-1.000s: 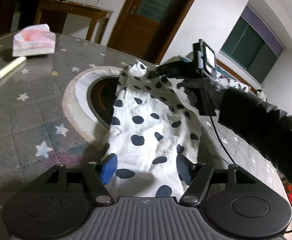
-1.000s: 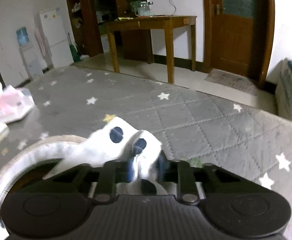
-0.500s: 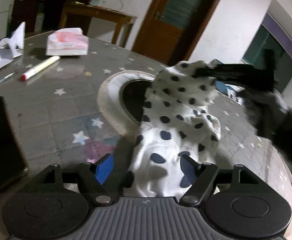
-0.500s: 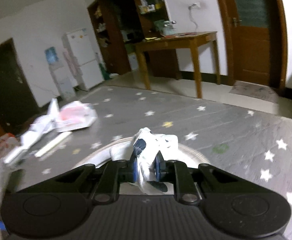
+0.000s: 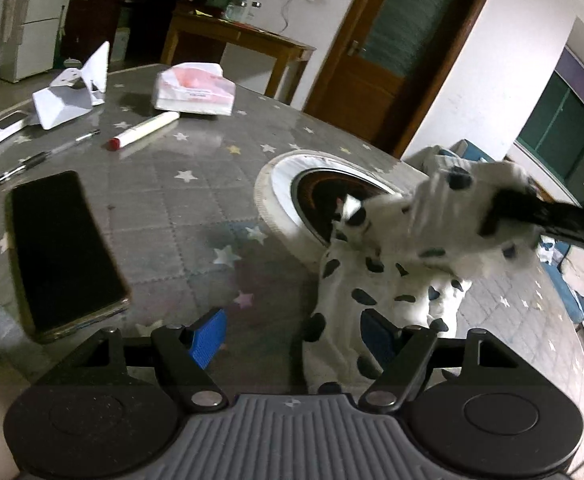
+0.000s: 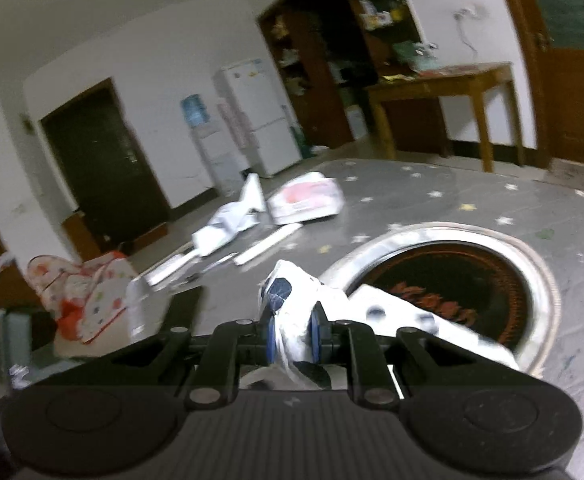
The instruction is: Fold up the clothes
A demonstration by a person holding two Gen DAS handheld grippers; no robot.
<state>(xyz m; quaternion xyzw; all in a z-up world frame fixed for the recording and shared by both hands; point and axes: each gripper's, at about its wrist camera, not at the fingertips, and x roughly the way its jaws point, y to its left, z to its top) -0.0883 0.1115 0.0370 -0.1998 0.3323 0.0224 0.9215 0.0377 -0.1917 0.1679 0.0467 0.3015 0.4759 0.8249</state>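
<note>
A white garment with dark spots point(image 5: 388, 272) lies on the grey star-patterned table point(image 5: 180, 208), partly over a round recessed burner point(image 5: 332, 196). My left gripper point(image 5: 294, 334) is open; the near end of the garment lies against its right blue pad point(image 5: 376, 334). My right gripper point(image 6: 292, 338) is shut on the far end of the garment point(image 6: 292, 312) and holds it lifted. It shows in the left wrist view point(image 5: 504, 208) at the right, blurred, with the cloth bunched around its tip.
A black phone point(image 5: 62, 252) lies at the left near the table edge. A marker point(image 5: 144, 130), a pen point(image 5: 48, 154), folded white paper point(image 5: 72, 92) and a pink tissue pack point(image 5: 194, 94) lie farther back. A wooden side table point(image 5: 236, 36) and door point(image 5: 392, 56) stand behind.
My right gripper has swung the lifted end of the garment back toward my left gripper. The left gripper's view has shifted left, so the garment now sits at its right pad.
</note>
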